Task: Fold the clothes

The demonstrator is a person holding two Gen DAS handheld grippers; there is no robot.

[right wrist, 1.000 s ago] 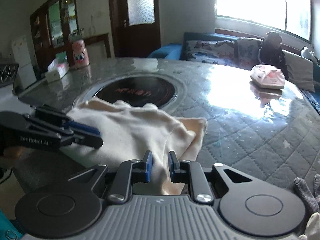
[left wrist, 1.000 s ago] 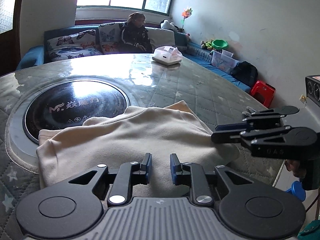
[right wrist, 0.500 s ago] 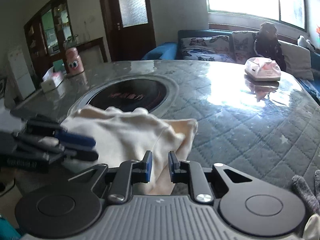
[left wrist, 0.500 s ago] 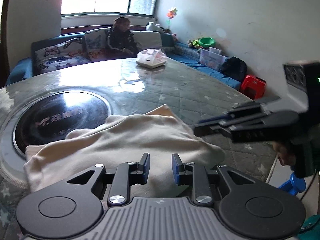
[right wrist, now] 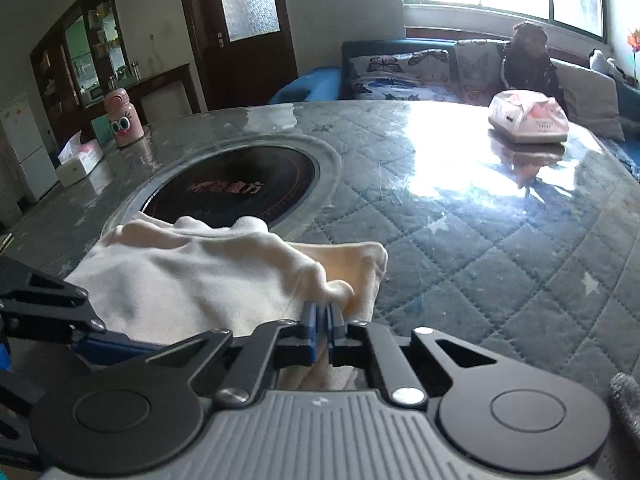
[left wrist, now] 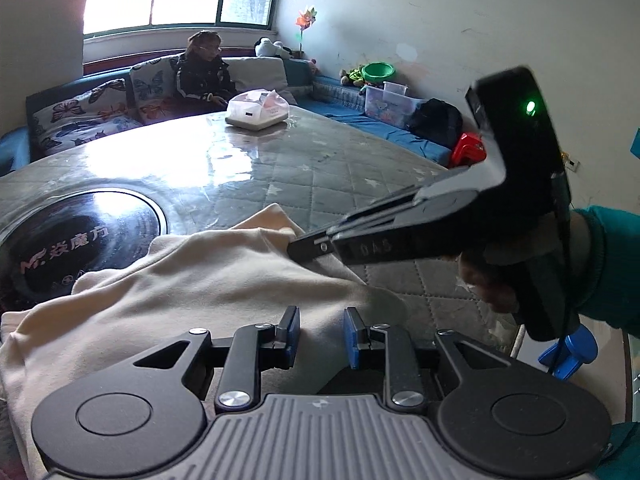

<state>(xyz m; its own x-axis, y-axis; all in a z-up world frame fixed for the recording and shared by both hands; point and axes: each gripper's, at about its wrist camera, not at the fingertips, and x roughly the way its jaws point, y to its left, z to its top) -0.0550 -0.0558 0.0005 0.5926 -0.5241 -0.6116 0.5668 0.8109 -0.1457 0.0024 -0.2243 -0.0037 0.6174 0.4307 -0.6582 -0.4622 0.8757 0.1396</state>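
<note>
A fold of the cream garment, lying at the lower left on the quilted tabletop, is now being pinched by the newly closed right claw, readying a fold, while the left claw is being held spread above the cloth.

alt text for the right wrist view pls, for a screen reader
The right gripper is shut on a bunched fold of the cream garment, which lies on a quilted grey table at the edge of a round black inset cooktop. The left gripper reaches in from the left, and a tissue pack sits far across the table.
</note>
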